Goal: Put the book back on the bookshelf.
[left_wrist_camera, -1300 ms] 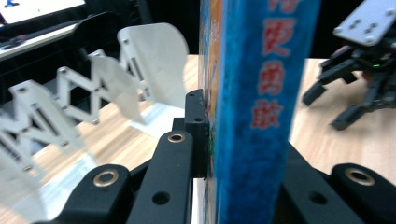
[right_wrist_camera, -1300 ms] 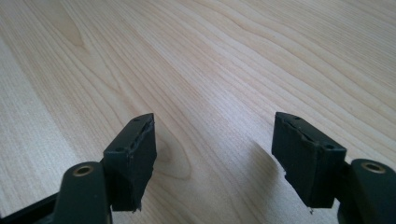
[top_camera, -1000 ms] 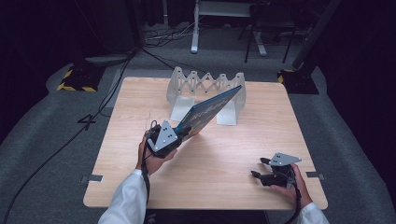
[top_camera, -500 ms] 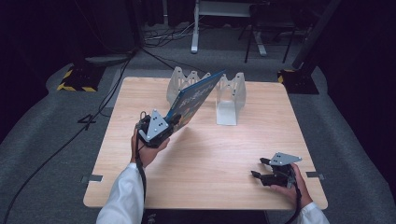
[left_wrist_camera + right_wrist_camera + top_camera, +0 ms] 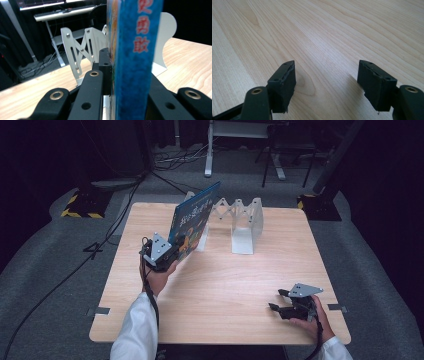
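A blue picture book [image 5: 194, 220] with red lettering on its spine [image 5: 135, 57] is held upright and off the table, its top edge leaning toward the white accordion book rack [image 5: 235, 220]. My left gripper [image 5: 170, 251] is shut on the book's lower corner, at the left middle of the table. In the left gripper view the rack's white dividers [image 5: 82, 47] stand just behind the book. My right gripper [image 5: 280, 306] rests low at the table's front right, open, with bare wood between its jaws [image 5: 327, 80].
The wooden table [image 5: 220, 285] has a white rack at its back centre. Dark floor, cables and yellow-black striped stand bases [image 5: 82, 202] surround the table. A white desk frame [image 5: 240, 140] stands beyond it.
My left gripper has carried the book left and toward the back, tipping it from a flat slant to nearly upright beside the rack's left end. The right gripper has stayed put.
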